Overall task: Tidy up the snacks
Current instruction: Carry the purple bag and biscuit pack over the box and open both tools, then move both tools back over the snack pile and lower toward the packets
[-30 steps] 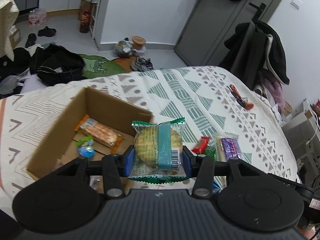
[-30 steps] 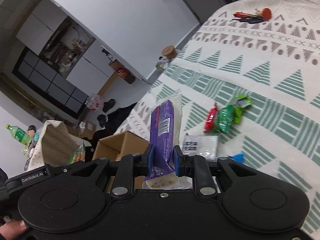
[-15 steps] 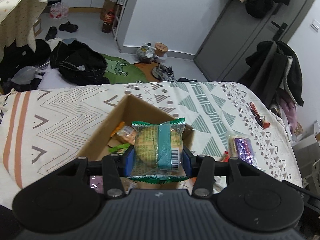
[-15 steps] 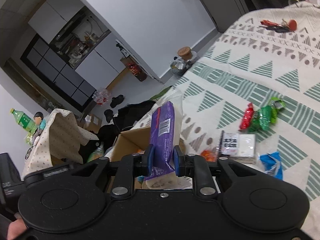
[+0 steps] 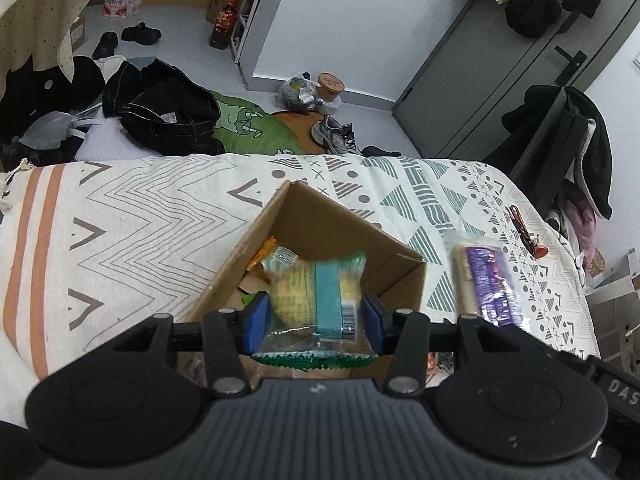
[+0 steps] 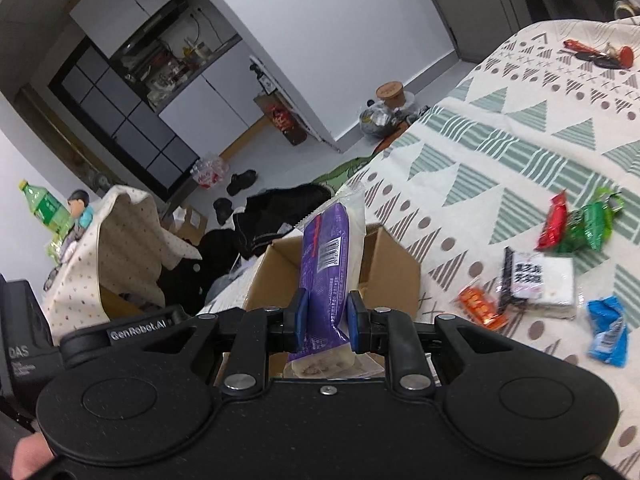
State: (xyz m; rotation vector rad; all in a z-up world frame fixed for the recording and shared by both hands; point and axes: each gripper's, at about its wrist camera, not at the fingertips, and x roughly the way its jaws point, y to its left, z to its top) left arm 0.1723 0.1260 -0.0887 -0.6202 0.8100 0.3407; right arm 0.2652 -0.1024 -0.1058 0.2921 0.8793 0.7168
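My left gripper (image 5: 314,322) is over the open cardboard box (image 5: 344,236). Its jaws have parted and the green-edged cracker packet (image 5: 316,296) between them is blurred and loose, tipping into the box. An orange snack (image 5: 264,250) lies inside the box. My right gripper (image 6: 326,320) is shut on a purple-wrapped snack (image 6: 330,256), held upright just above the box's (image 6: 390,256) near edge. That purple snack also shows in the left wrist view (image 5: 484,284), to the right of the box.
Loose snacks lie on the patterned bedspread (image 6: 500,132) right of the box: a red wrapper (image 6: 554,222), green packets (image 6: 592,220), a white packet (image 6: 540,282), an orange one (image 6: 478,306) and a blue one (image 6: 608,334). Keys (image 6: 596,54) lie farther back. Clothes and shoes cover the floor.
Both grippers moved left toward the box. The left gripper's jaws opened and the cracker packet slipped loose. The right gripper still clamps the purple snack, closer to the box.
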